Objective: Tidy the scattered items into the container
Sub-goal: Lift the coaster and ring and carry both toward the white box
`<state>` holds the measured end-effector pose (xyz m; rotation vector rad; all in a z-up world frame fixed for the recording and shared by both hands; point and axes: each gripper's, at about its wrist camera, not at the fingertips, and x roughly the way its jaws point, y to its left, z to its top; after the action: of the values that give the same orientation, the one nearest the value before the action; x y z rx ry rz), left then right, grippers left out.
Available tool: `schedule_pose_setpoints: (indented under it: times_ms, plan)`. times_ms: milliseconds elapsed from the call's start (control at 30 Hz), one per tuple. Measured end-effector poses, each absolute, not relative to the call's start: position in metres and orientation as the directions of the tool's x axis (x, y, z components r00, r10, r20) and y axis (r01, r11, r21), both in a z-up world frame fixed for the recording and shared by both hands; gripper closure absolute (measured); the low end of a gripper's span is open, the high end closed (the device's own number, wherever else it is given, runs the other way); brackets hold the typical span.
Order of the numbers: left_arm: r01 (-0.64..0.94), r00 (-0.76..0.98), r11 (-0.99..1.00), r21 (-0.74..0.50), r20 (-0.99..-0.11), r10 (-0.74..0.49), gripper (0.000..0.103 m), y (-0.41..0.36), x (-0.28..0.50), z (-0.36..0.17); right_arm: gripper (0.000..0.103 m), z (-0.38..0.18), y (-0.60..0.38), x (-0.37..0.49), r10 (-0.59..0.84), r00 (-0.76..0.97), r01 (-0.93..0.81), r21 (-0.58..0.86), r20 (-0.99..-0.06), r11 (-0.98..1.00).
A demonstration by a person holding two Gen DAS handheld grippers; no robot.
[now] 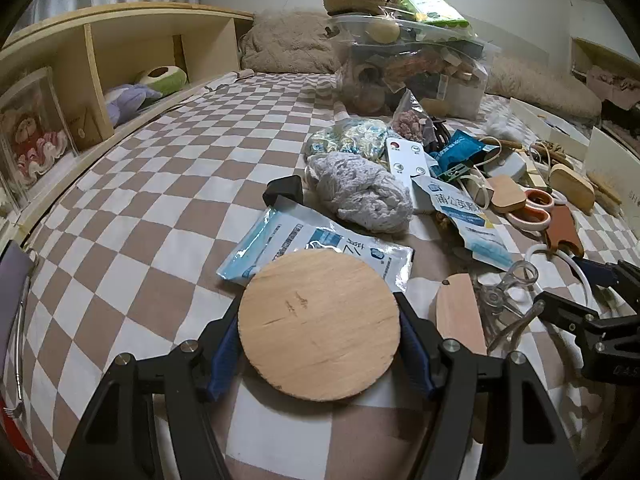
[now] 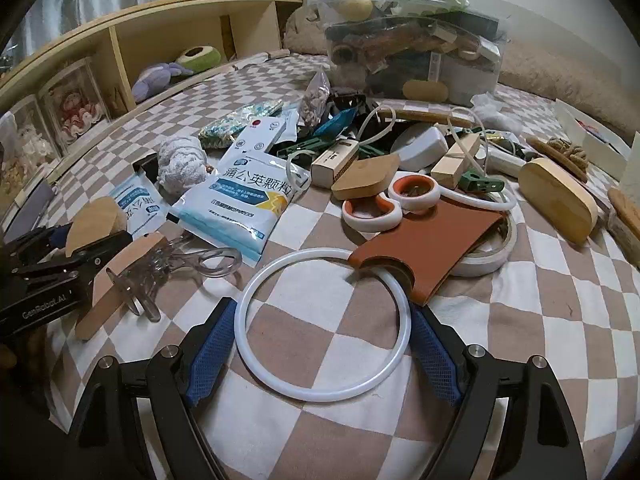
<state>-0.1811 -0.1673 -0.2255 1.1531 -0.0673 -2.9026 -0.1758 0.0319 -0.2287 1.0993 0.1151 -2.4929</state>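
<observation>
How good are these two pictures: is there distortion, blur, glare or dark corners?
Left wrist view: strong fisheye bending, the shelf curves, corners are black; the wooden disc between the left gripper pads is sharp; light is soft and dim. Right wrist view: same curved edges and dark corners; the white ring at the right gripper is sharp; mild glare on the blue-white packet.

Both wrist cams sit low and close over the checkered bed (image 1: pixel 140 220), angled down past their own jaws toward the far clear container (image 2: pixel 416 60), and both catch the same clutter pile, left cam further left.
</observation>
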Motion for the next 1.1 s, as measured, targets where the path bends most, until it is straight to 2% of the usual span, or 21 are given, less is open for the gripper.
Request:
schedule_pose_setpoints:
  times_ms: [567,1100]
  plan:
    - [0.011,-0.735,-0.998,0.054,-0.676,-0.044,0.035,-0.170,-0.178,-0.222,0.018,-0.224,0.034,-0.171,-0.376,-0.604,0.422,0.118,-0.703,-0.899]
    - [0.020,-0.782,-0.986,0.165,-0.612,-0.119,0.035,-0.157,-0.172,-0.192,0.018,-0.201,0.044,-0.172,-0.467,-0.566,0.454,0.216,-0.679,-0.865]
